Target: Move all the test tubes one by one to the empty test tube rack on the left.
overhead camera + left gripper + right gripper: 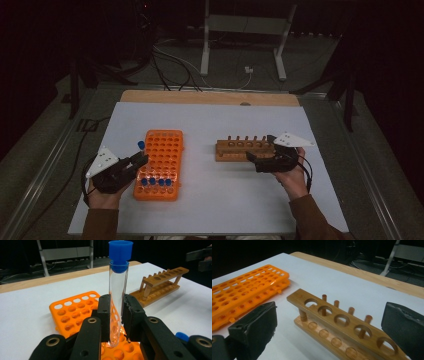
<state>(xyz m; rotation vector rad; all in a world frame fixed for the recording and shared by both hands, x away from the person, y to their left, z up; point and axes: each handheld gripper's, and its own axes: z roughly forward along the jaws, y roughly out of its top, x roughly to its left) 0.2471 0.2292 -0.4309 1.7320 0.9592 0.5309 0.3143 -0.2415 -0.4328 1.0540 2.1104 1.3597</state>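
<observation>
My left gripper [141,160] [117,307] is shut on a clear glass test tube [118,297] with a blue cap [120,252] [141,145]. It holds the tube upright over the left edge of the orange tube rack [159,150] [72,312]. Several blue-capped tubes [155,182] stand in that rack's near rows. My right gripper [261,148] [330,312] is open, its jaws spread wide around the near end of the wooden tube rack [242,149] [342,325], whose holes are empty. Nothing is between its pads [257,327].
Both racks sit on a white sheet [210,120] over a wooden table [210,96]. Beyond the table's far edge are a metal stand [245,30] and cables on the floor. The orange rack [244,292] lies left of the wooden rack in the right gripper view.
</observation>
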